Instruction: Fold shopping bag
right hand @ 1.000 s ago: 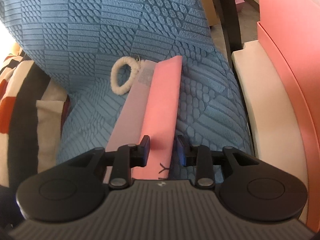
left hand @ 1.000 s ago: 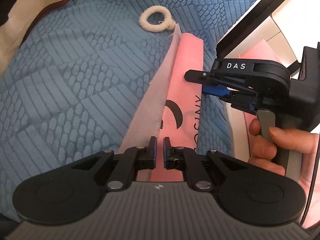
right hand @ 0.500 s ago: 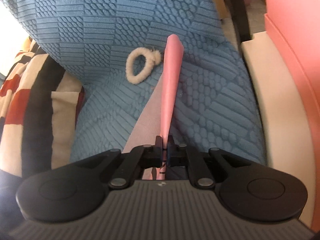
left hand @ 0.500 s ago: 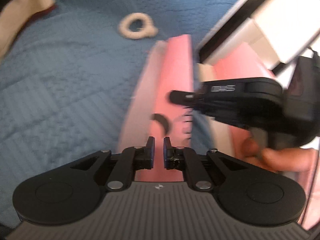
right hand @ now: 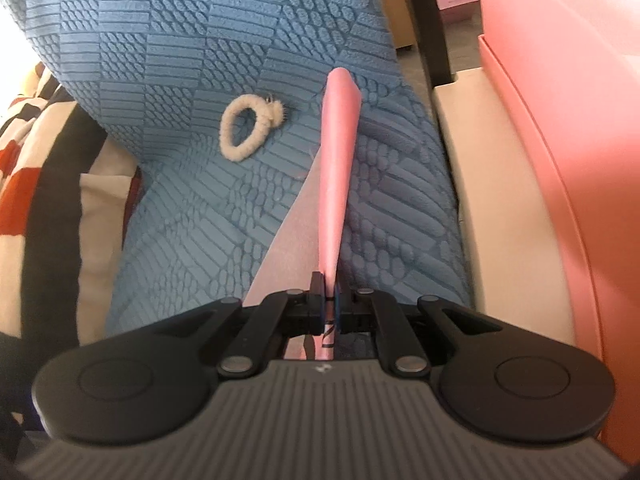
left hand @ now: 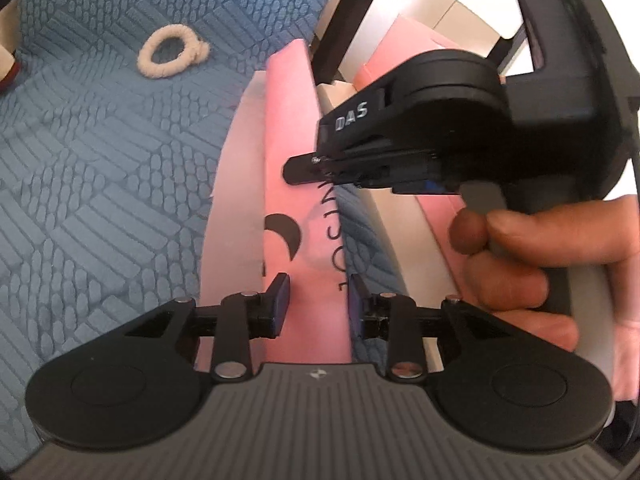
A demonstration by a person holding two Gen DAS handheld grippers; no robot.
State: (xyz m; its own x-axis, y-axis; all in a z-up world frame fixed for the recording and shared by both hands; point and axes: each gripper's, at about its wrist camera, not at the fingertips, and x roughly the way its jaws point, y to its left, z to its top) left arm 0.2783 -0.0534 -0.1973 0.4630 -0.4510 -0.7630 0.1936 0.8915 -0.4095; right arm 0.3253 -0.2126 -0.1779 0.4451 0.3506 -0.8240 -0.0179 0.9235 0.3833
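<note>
The pink shopping bag [left hand: 288,184], folded into a long narrow strip with black lettering, lies on the blue textured bedspread [left hand: 100,168], running from 6 o'clock up toward 12 o'clock in the left wrist view; a paler layer of it shows along its 9 o'clock side. The left gripper [left hand: 316,300] has just been opening; its jaws now stand narrowly apart with the strip between them, the pads clear of the fabric. The right gripper [right hand: 327,304] is clamped on the bag's long edge, so that edge stands upright and tapers away toward 12 o'clock in its own view; in the left view it comes in from 3 o'clock, carried by a person's hand [left hand: 528,264]. A cream fluffy hair tie [right hand: 250,130] rests on the bedspread at about 10 o'clock from the strip's far end, near it but apart; a pink box [right hand: 560,128] sits at 3 o'clock.
</note>
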